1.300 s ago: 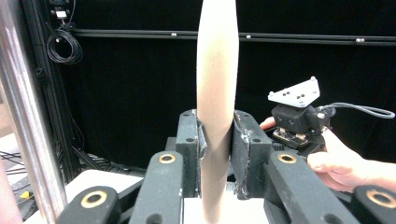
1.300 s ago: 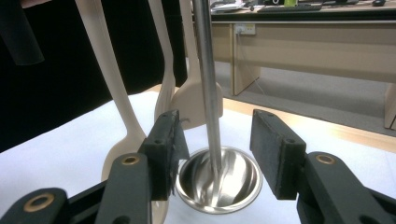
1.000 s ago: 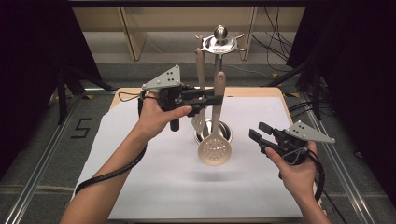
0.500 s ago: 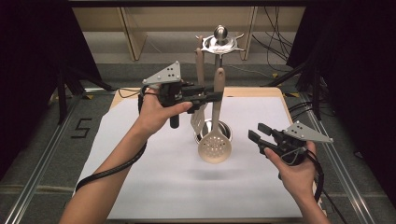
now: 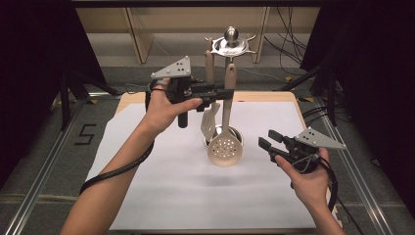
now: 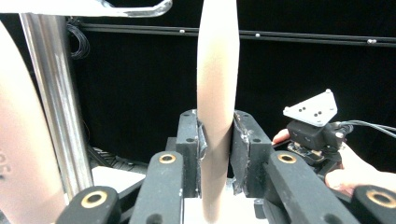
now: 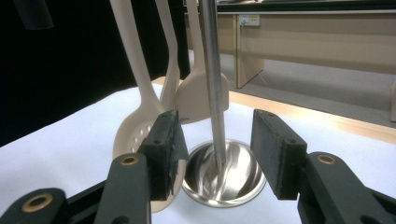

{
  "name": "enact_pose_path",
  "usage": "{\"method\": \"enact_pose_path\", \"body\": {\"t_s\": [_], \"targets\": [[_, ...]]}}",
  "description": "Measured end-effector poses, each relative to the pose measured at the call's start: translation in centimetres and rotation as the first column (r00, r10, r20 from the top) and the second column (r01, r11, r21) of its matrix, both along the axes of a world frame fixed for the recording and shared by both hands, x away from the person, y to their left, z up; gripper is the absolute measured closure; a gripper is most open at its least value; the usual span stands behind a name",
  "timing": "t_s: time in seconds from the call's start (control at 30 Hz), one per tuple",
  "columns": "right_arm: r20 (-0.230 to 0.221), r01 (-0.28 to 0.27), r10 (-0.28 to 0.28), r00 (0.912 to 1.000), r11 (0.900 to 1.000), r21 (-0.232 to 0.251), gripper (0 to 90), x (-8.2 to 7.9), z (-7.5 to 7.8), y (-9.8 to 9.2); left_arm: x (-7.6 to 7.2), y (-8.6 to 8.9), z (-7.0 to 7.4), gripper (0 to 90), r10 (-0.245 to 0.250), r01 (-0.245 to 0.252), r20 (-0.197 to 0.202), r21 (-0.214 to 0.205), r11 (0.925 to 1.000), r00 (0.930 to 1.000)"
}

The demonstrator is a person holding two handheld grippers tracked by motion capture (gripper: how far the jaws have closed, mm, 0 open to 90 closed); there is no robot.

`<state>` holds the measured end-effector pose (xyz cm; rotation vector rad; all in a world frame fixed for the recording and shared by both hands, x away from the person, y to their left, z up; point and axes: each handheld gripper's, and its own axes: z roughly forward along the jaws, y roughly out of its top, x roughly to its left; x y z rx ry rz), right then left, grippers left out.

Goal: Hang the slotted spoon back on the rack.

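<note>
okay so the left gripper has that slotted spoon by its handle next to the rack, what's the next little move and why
Probably lift the slotted spoon slightly toward the rack's hooks. The left gripper is clamped on its handle, and its bowl hangs low beside the steel base; the right gripper waits open.

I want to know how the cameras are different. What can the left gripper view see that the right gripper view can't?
The left gripper view looks close up at its own jaws pinching the slotted spoon's handle, with the right gripper in a hand farther off.

The right gripper view has its own jaws standing open with nothing between them, the spoon's holed bowl, a spatula, and the round steel base on the white table cover.

Both see the beige spoon and the stand's shiny steel pole.
</note>
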<state>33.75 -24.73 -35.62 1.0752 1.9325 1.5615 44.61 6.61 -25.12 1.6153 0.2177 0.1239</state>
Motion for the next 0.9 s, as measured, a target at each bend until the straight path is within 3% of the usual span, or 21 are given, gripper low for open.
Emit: {"method": "enact_pose_path", "body": {"t_s": [0.17, 0.2, 0.23, 0.3, 0.33, 0.37, 0.4, 0.7, 0.77, 0.87, 0.9], "targets": [[0.004, -0.003, 0.003, 1.0000, 0.9999, -0.011, 52.5, 0.1, -0.1, -0.1, 0.3, 0.0, 0.3, 73.5, 0.006, -0.006, 0.000, -0.004, 1.0000, 1.0000], [0.025, 0.009, -0.008, 0.9997, 0.9998, -0.016, 52.5, 0.2, -0.1, -0.1, 0.4, 0.1, 0.4, 73.5, 0.006, -0.006, 0.000, -0.002, 1.0000, 1.0000], [-0.004, 0.003, -0.003, 1.0000, 1.0000, -0.007, 52.5, 0.0, -0.1, 0.0, 0.4, 0.1, 0.5, 73.5, 0.009, -0.009, 0.000, -0.001, 1.0000, 1.0000], [0.000, -0.001, 0.001, 1.0000, 0.9999, -0.011, 52.5, 0.1, -0.1, 0.0, 0.5, 0.0, 0.5, 73.5, 0.010, -0.010, 0.000, -0.001, 0.9999, 0.9999], [0.034, -0.005, 0.006, 0.9994, 0.9995, -0.030, 52.5, 0.3, -0.1, -0.1, 0.6, 0.0, 0.5, 73.5, 0.011, -0.011, -0.001, -0.001, 0.9999, 0.9999], [-0.004, -0.007, 0.007, 1.0000, 1.0000, -0.001, 52.4, 0.1, 0.0, 0.1, 0.6, -0.1, 0.5, 73.5, 0.010, -0.010, -0.003, -0.004, 0.9999, 0.9999], [-0.011, -0.007, 0.007, 0.9999, 1.0000, 0.001, 52.4, 0.0, 0.0, 0.2, 0.7, -0.1, 0.5, 73.5, 0.010, -0.010, -0.002, 0.001, 1.0000, 1.0000], [0.013, -0.017, 0.017, 0.9998, 0.9998, -0.014, 52.4, 0.2, -0.1, 0.1, 1.0, -0.3, 0.3, 73.5, 0.017, -0.017, -0.017, 0.002, 0.9999, 0.9997], [-0.006, -0.010, 0.010, 0.9999, 0.9999, -0.004, 52.4, 0.0, -0.1, 0.2, 1.2, -0.3, 0.2, 73.5, 0.021, -0.021, -0.020, 0.003, 0.9998, 0.9996], [0.011, -0.015, 0.015, 0.9998, 0.9998, -0.016, 52.4, 0.2, -0.1, 0.1, 1.3, -0.2, 0.2, 73.5, 0.023, -0.023, -0.024, 0.003, 0.9997, 0.9994], [-0.011, -0.006, 0.006, 0.9999, 1.0000, -0.007, 52.4, 0.0, -0.1, 0.2, 1.3, -0.2, 0.2, 73.5, 0.026, -0.026, -0.027, 0.001, 0.9997, 0.9993]]}}
